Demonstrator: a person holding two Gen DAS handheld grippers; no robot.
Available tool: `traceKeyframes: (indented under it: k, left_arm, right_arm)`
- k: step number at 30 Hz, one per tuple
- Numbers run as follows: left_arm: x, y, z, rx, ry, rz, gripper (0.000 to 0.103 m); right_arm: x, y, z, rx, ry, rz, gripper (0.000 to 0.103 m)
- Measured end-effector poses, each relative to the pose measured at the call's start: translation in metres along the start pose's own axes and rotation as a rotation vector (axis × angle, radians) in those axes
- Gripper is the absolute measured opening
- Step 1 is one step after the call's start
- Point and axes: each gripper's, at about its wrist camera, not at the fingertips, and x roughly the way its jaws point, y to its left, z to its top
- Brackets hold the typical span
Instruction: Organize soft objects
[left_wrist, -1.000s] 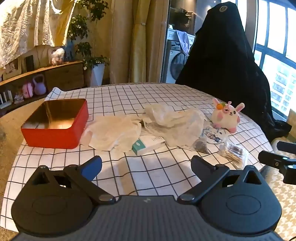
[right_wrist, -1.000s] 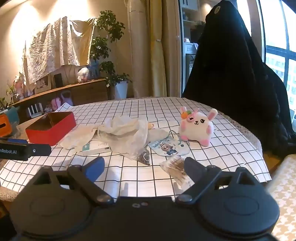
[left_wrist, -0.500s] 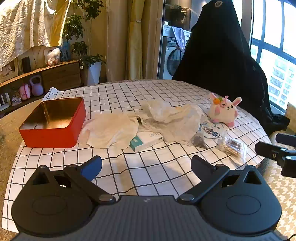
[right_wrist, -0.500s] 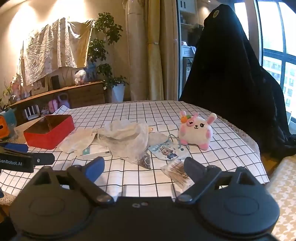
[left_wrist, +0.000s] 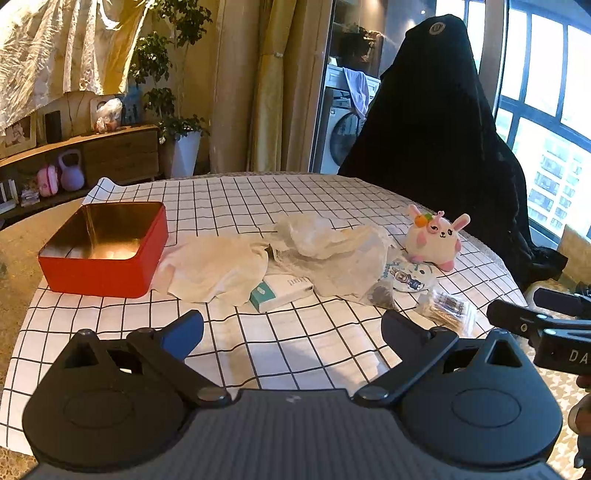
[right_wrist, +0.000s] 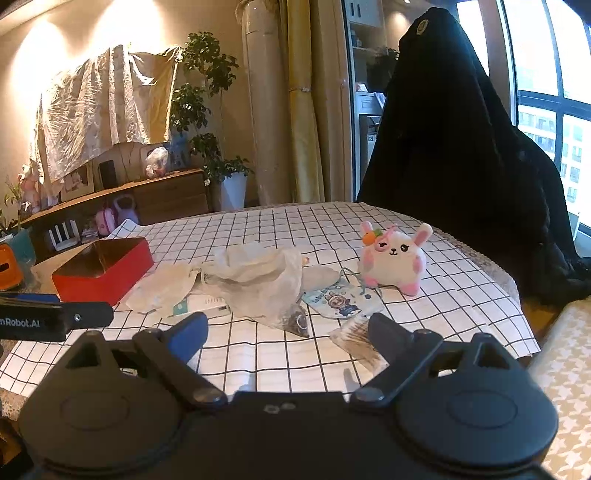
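Note:
A pink and white plush bunny (left_wrist: 436, 238) (right_wrist: 392, 258) sits at the right of the checked tablecloth. Crumpled white plastic bags (left_wrist: 325, 251) (right_wrist: 258, 280) and a pale cloth (left_wrist: 214, 267) lie in the middle. An open red tin box (left_wrist: 105, 251) (right_wrist: 103, 267) stands at the left. My left gripper (left_wrist: 291, 325) is open and empty above the near table edge. My right gripper (right_wrist: 288, 326) is open and empty, near a small clear packet (right_wrist: 356, 338). Each gripper shows at the edge of the other's view.
A teal and white carton (left_wrist: 280, 291), a printed pouch (left_wrist: 406, 277) (right_wrist: 336, 301) and a small dark packet (right_wrist: 297, 321) lie among the bags. A black draped shape (left_wrist: 439, 147) stands behind the table. A sideboard (left_wrist: 92, 155) and plants are at the back left.
Both grippers have pulled back and risen slightly, so the table sits lower and smaller in view. Nothing on the table has moved. Both stay open.

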Motion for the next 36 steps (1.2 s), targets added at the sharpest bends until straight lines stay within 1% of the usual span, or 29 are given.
traceKeyframes:
  k: [4,11,16,24,36]
  left_arm:
    - [-0.003,0.001,0.001,-0.008,-0.010,0.003,0.103]
    - [-0.011,0.002,0.000,-0.018,-0.013,-0.018,0.103]
    - [-0.015,0.000,0.000,-0.031,0.014,-0.038,0.103]
    - [-0.026,-0.005,0.000,-0.015,-0.049,-0.018,0.103]
    - [-0.031,-0.014,-0.002,0.034,-0.076,-0.033,0.103]
  right_arm:
    - [0.000,0.004,-0.001,0.000,-0.003,-0.005,0.093]
    - [-0.004,0.006,0.000,0.000,-0.026,-0.020,0.093]
    - [-0.009,0.006,0.000,0.006,-0.037,-0.023,0.093]
    - [-0.016,0.004,0.001,0.013,-0.050,-0.028,0.093]
    - [-0.024,0.016,0.007,-0.021,-0.078,-0.026,0.093]
